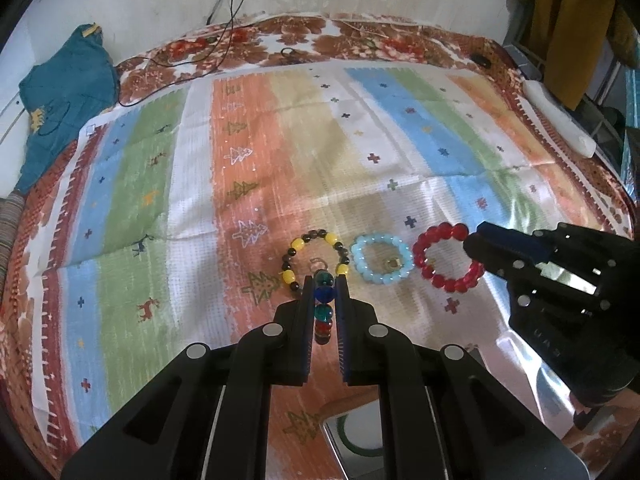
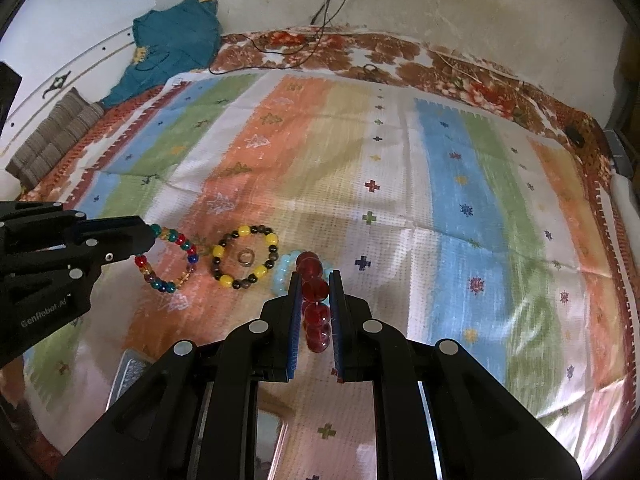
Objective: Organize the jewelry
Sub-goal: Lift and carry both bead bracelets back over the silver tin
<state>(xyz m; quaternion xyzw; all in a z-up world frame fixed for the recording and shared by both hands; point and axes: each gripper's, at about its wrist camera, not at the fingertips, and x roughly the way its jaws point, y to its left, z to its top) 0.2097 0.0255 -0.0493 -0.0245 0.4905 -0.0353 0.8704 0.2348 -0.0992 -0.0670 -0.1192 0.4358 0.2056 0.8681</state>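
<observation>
Several bead bracelets lie in a row on a striped cloth (image 1: 280, 140). My left gripper (image 1: 325, 280) is shut on the multicoloured bracelet (image 1: 323, 308), which also shows in the right wrist view (image 2: 168, 258). Beside it lie a yellow-and-dark bracelet (image 1: 316, 258) with a clear ring (image 2: 245, 257) inside, and a light blue bracelet (image 1: 382, 258) with a small gold ring (image 1: 392, 263) inside. My right gripper (image 2: 315, 278) is shut on the red bracelet (image 2: 316, 304), which also shows in the left wrist view (image 1: 444, 258).
A blue garment (image 1: 64, 96) lies at the far left against the wall. Black cables (image 1: 224, 40) run over the flowered bedsheet at the back. A white object (image 1: 560, 120) lies at the right edge. A metal tray corner (image 1: 360, 440) shows below the left gripper.
</observation>
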